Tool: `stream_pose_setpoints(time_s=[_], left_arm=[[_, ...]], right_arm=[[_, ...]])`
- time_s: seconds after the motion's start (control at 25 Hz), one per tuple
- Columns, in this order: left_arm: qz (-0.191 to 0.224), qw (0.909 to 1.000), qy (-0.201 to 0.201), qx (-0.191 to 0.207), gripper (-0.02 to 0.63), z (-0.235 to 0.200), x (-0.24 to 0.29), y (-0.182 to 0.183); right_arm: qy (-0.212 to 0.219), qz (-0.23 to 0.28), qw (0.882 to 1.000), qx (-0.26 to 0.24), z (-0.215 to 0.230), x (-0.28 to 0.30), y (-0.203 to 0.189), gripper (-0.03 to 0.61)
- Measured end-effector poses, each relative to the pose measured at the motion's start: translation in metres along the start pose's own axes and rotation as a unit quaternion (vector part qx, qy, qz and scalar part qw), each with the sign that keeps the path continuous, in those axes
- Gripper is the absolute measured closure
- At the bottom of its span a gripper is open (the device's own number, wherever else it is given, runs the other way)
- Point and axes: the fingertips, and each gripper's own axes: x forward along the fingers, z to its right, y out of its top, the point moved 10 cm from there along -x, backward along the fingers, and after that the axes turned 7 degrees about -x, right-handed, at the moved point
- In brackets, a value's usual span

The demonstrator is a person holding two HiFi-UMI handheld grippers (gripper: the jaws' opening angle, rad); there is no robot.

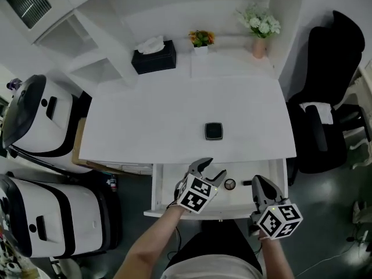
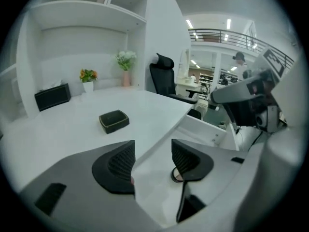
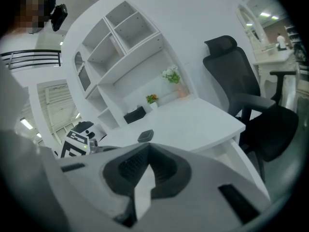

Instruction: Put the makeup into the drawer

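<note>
Found the left tongs [image 1: 213, 168] [image 2: 153, 158] parted and empty, poised over the open drawer [image 1: 156, 188], with a small round makeup pot [image 1: 230, 184] [image 2: 176, 176] on the drawer floor just under one pad. Found the right tongs [image 1: 260, 183] [image 3: 146, 153] pinched shut on nothing, beside the drawer's front right corner. Spotted the black compact [image 1: 213, 131] [image 2: 114, 121] [image 3: 145, 136] out on the counter [image 1: 174, 109], ahead of the left tongs and well apart from both pairs. Judged the reach for it risky: could clip the counter edge close in front of the left tongs; could send the low, smooth compact skating away if pinched off-centre or too shallowly; could drop it onto the pot when lowering into the drawer.
</note>
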Motion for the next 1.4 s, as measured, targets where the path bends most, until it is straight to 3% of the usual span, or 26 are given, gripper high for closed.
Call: stream_pose_setpoints(time_s=[0.36, 0.6, 1.0, 1.4], left_arm=[[0.027, 0.9976, 0.057, -0.03, 0.364, -0.028, -0.011, 0.018], [0.031, 0.995, 0.065, -0.069, 0.336, -0.045, -0.008, 0.032], [0.024, 0.9959, 0.074, -0.045, 0.268, -0.07, 0.024, 0.054], [-0.006, 0.9986, 0.052, -0.009, 0.21, -0.081, 0.056, 0.073]], right_arm=[[0.027, 0.01, 0.999, -0.021, -0.012, 0.016, 0.018, 0.577], [0.03, 0.015, 0.999, -0.026, -0.008, 0.022, 0.026, 0.577], [0.025, 0.01, 0.999, -0.021, 0.003, 0.034, 0.032, 0.576], [0.008, 0.0, 1.0, -0.005, 0.022, 0.041, 0.029, 0.577]])
